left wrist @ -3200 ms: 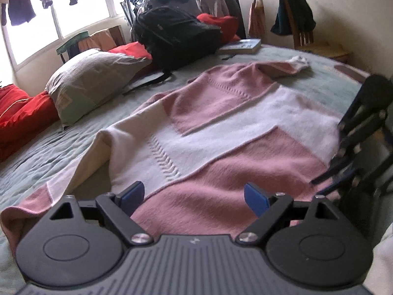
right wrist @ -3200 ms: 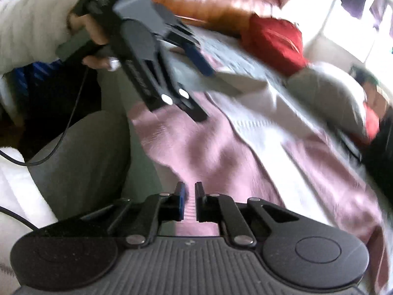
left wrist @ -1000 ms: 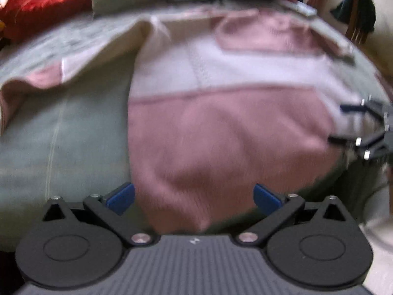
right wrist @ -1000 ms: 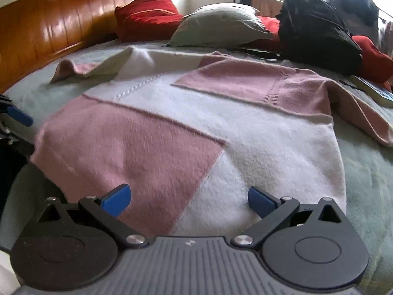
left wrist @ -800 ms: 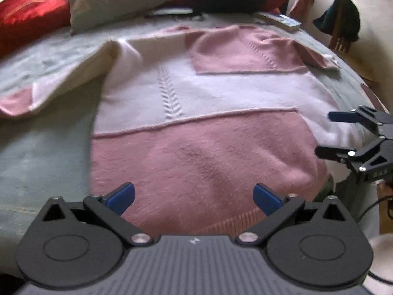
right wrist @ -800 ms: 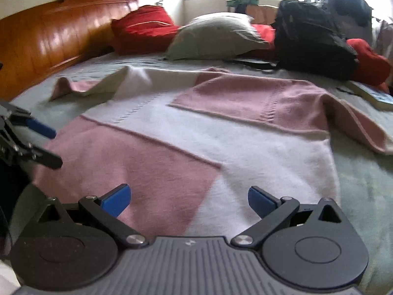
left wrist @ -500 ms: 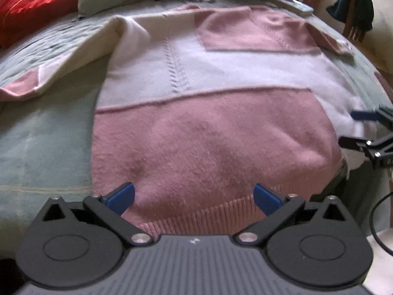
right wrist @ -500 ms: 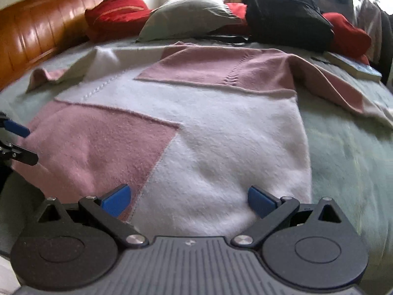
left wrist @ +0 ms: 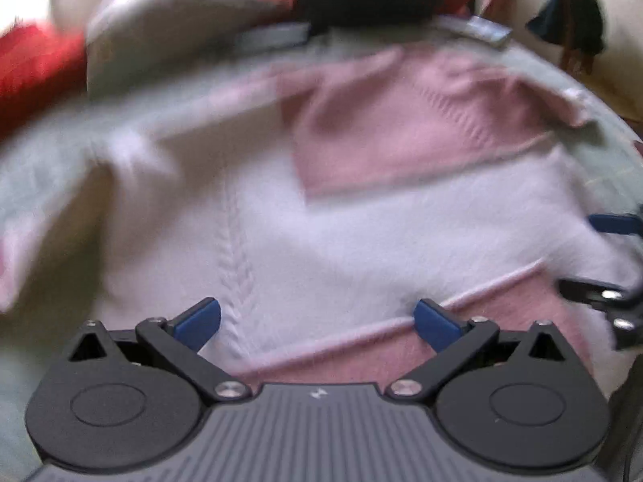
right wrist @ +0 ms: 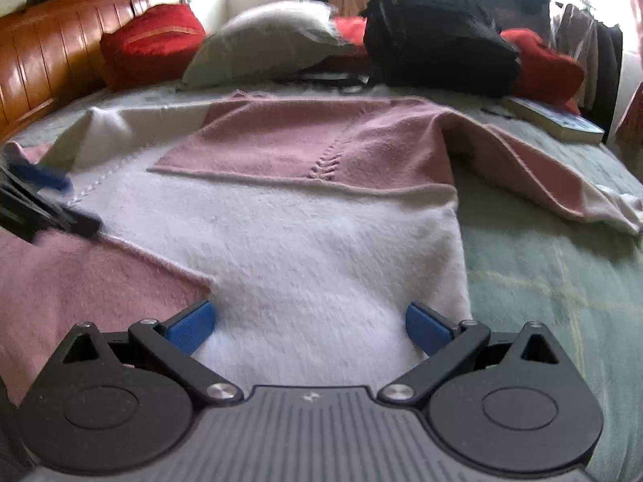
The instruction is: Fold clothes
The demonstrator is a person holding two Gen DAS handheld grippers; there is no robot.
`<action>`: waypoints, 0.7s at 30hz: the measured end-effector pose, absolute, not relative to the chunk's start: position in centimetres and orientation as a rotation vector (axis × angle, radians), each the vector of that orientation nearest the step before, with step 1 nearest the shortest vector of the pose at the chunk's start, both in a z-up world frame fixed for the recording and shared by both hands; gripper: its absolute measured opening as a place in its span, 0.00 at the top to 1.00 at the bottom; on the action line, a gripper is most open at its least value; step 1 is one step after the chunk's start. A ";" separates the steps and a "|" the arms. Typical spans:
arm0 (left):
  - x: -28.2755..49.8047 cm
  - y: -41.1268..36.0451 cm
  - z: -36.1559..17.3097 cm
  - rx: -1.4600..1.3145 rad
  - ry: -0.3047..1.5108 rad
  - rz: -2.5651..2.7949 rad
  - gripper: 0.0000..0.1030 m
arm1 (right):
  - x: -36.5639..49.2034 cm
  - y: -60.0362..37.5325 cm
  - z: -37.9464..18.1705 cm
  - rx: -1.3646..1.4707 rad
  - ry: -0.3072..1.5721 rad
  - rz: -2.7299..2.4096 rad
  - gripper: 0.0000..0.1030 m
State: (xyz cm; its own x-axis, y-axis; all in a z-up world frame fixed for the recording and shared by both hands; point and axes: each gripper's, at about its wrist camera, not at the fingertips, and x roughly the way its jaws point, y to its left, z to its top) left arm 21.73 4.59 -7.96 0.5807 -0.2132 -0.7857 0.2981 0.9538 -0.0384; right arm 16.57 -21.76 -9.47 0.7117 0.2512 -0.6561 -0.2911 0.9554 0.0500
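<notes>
A pink and white knitted sweater (left wrist: 361, 221) (right wrist: 313, 217) lies spread flat on the bed with both sleeves out to the sides. My left gripper (left wrist: 317, 319) hovers open over its lower body, blue pads wide apart and nothing between them. Over the white lower right part of the sweater my right gripper (right wrist: 307, 323) also stands open and holds nothing. Each gripper shows in the other's view: the right one at the right edge (left wrist: 607, 257), the left one at the left edge (right wrist: 44, 197). The left wrist view is blurred.
The green bedspread (right wrist: 554, 281) lies bare to the right of the sweater. At the head of the bed sit a grey pillow (right wrist: 265, 44), red cushions (right wrist: 152, 40), a black backpack (right wrist: 438, 28) and a book (right wrist: 554, 120). A wooden headboard (right wrist: 48, 60) stands on the left.
Both grippers have moved forward over the sweater, from near its hem up onto the body. Both stayed open. The right gripper was shut 3.2 s ago.
</notes>
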 end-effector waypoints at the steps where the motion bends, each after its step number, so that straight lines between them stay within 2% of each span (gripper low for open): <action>1: 21.3 5.2 -8.2 0.068 0.882 -0.305 0.00 | 16.4 -22.1 -9.5 -0.047 0.721 0.306 0.00; 11: 17.0 5.8 -6.0 0.028 0.911 -0.191 0.01 | 15.5 -22.3 -9.9 -0.054 0.701 0.315 0.00; 16: 19.3 4.6 -4.0 0.060 0.846 -0.202 0.01 | 15.3 -22.5 -10.0 -0.061 0.692 0.330 0.00; 21: 23.2 3.8 -4.6 0.078 0.849 -0.203 0.01 | 15.3 -21.9 -10.1 -0.081 0.698 0.305 0.00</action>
State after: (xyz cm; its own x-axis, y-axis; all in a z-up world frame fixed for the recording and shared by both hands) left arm 23.20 3.78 -4.65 0.6425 -0.1467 -0.7521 0.2092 0.9778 -0.0120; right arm 15.33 -21.91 -10.06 0.7237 0.2494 -0.6435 -0.3032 0.9525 0.0282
